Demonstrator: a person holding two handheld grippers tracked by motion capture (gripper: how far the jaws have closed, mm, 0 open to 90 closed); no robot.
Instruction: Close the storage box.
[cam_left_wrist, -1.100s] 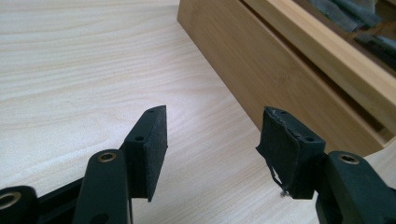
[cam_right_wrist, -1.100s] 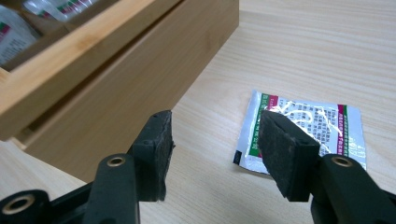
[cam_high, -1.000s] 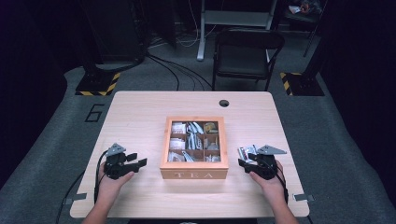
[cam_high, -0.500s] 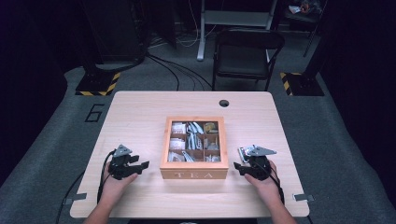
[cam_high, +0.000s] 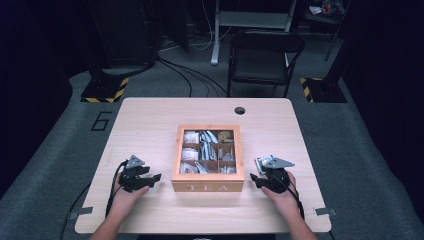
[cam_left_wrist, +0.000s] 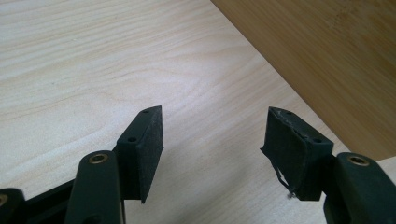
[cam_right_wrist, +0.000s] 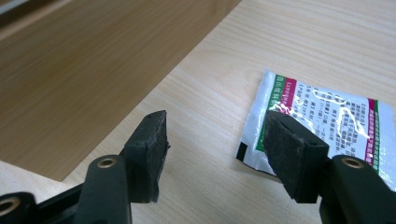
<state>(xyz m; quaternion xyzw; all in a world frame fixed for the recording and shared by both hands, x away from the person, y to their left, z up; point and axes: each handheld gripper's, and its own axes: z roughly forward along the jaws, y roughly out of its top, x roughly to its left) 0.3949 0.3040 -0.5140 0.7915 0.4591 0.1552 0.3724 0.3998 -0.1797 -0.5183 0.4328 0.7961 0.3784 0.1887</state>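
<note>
Pale wood table (cam_high: 150, 125), open wooden compartment tea box (cam_high: 207, 186) dead centre, so you reach it from both sides. Your left gripper (cam_left_wrist: 212, 154) sits spread and empty; your right gripper (cam_right_wrist: 215, 156), also spread, lines up on the flat white printed foil sachet (cam_right_wrist: 336, 116), probably the next grab.

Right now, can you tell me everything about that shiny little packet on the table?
The packet is a flat, glossy foil sachet, silvery white with green and red stripes and tiny printed text. It lies flat on the pale wooden table, just right of the wooden tea box, apart from it. The right gripper hangs open by its near corner, one pad overlapping its edge in that view; contact can't be told.
</note>
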